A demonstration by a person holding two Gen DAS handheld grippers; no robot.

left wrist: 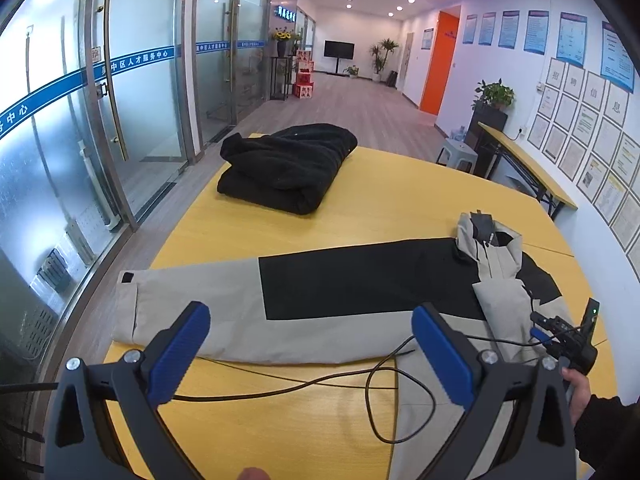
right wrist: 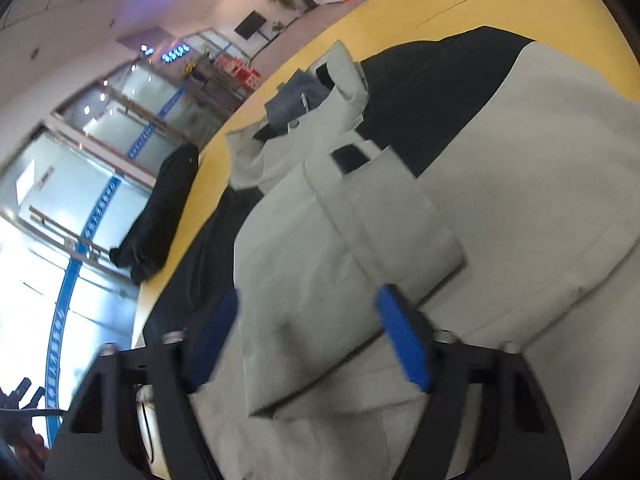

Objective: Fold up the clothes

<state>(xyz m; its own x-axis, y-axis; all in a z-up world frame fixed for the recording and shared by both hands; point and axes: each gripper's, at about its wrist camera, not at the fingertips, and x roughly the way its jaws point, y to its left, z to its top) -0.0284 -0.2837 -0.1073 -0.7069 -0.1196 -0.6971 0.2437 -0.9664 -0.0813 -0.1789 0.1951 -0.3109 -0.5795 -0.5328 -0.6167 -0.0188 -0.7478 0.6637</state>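
Both tools wide, holding nothing – left tool (left wrist: 311, 354) near cable (left wrist: 304, 386); could snag, dragging jacket (left wrist: 208, 312) askew.

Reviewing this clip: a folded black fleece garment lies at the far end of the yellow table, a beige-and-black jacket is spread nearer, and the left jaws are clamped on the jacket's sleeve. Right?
Not quite. The left gripper is open, holding nothing, above the beige-and-black jacket; the left wrist view shows it. The folded black fleece garment and yellow table are as you said.
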